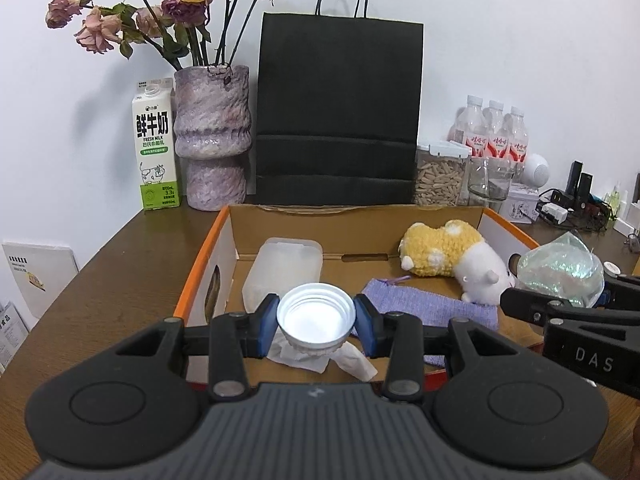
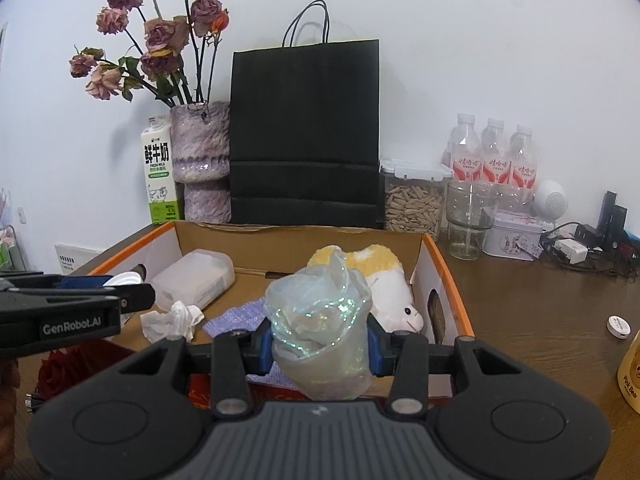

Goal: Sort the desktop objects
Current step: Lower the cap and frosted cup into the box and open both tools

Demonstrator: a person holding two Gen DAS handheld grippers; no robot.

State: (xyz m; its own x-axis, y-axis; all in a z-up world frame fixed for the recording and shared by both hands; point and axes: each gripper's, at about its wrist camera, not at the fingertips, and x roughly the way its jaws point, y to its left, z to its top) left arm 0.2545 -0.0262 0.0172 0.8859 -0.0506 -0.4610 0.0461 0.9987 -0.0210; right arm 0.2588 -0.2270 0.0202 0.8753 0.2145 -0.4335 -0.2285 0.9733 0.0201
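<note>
- Currently, left gripper (image 1: 316, 322) sits at lower centre of its own view, blue pads pressed on either side of a white screw cap (image 1: 316, 318), cap's open side facing the camera.
- Cap is held above the near end of the cardboard box (image 1: 236, 236), directly over a crumpled tissue (image 1: 352, 360) lying on the box floor.
- Right gripper (image 2: 320, 346) at lower centre of its view, closed on a crumpled iridescent plastic wrap (image 2: 320, 320); wrap bulges above and below the pads.
- Wrap hangs over the box's near edge, in front of a lilac knitted cloth (image 2: 236, 320) and a yellow-and-white plush toy (image 2: 380, 280).
- Each gripper shows in the other's view: right one at the right edge of the left view, left one at the left edge of the right view. They sit side by side, apart.
- Box also holds a translucent plastic container (image 1: 284, 268), at its left side.
- Behind the box, on the brown surface (image 1: 120, 280): milk carton (image 1: 156, 148), vase with dried roses (image 1: 212, 136), black paper bag (image 1: 340, 112), water bottles (image 1: 496, 128) at upper right.
</note>
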